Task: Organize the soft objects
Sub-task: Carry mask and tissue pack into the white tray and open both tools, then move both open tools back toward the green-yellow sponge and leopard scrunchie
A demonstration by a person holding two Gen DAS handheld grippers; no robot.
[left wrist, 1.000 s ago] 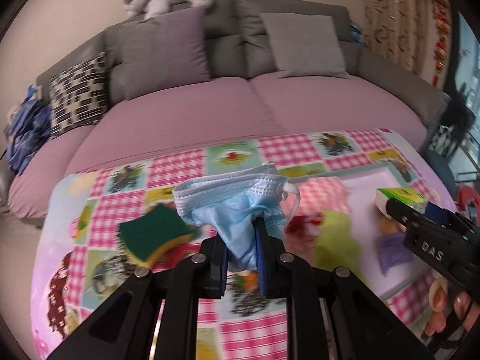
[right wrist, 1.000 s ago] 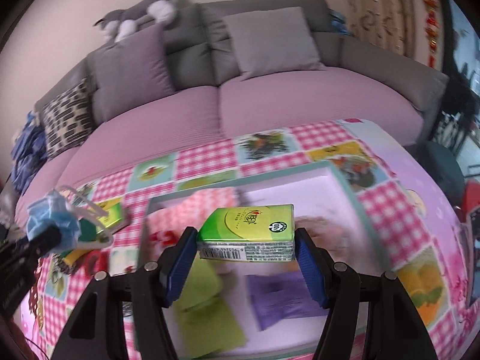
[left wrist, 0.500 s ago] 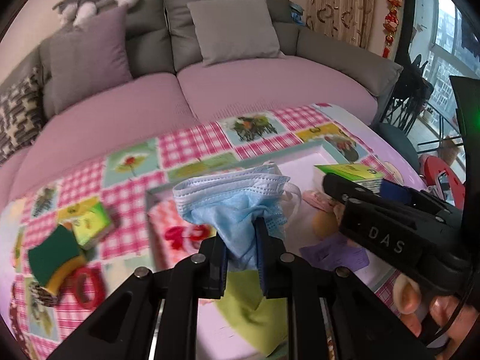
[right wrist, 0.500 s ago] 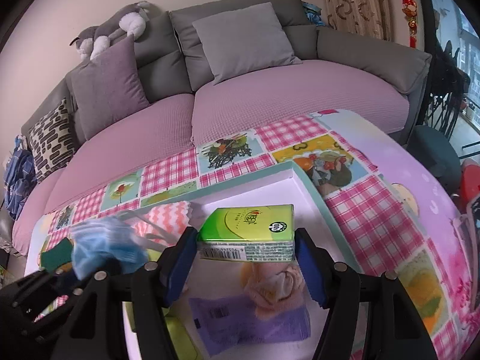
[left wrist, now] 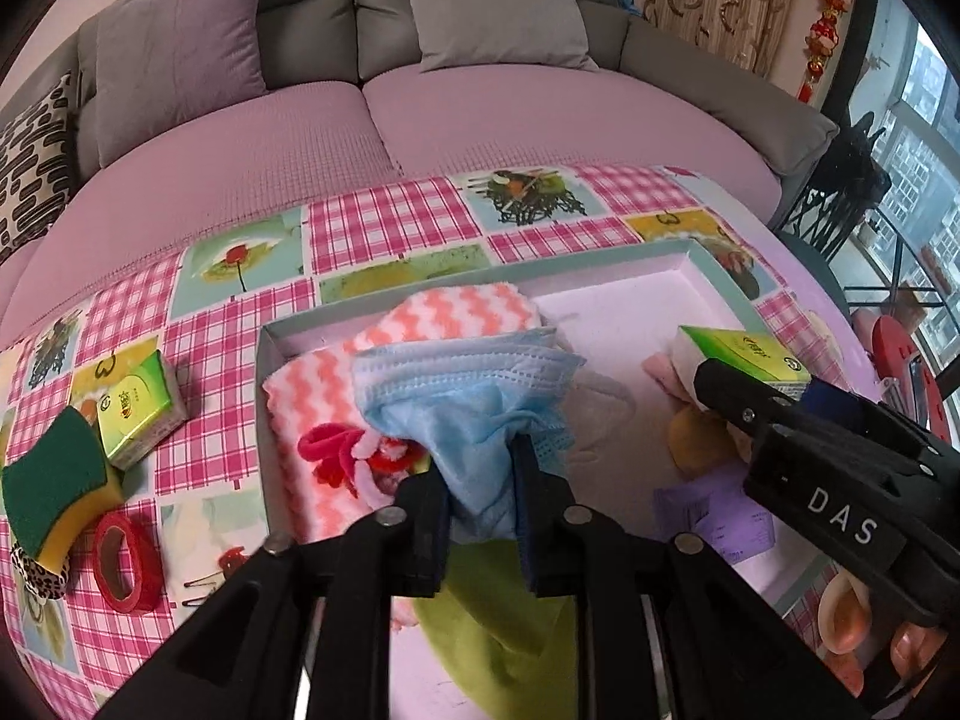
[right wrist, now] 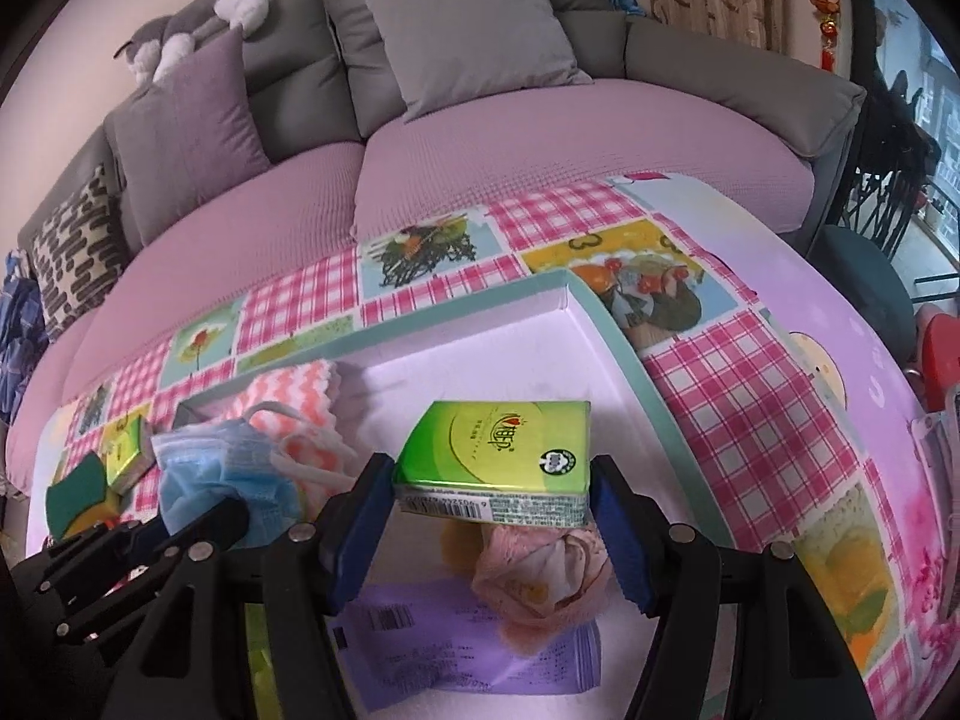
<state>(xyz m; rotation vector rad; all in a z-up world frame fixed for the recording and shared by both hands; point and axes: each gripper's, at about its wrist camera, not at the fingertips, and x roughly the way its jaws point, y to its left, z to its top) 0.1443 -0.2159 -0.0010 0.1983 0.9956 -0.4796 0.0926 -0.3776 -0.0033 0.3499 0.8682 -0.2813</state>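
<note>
left gripper (left wrist: pixel 483 483) has swung over the tray (left wrist: pixel 714 276) and its jaws are opening around the blue mask (left wrist: pixel 474 396), so drop-off's basically happening, while right gripper (right wrist: pixel 492 516) clamps the green tissue pack (right wrist: pixel 498 450).

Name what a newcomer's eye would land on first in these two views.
First, the blue mask bunched between the left gripper's opening jaws, over the tray. Beside it, the right gripper clamps a green tissue pack above the tray's cloths.
</note>
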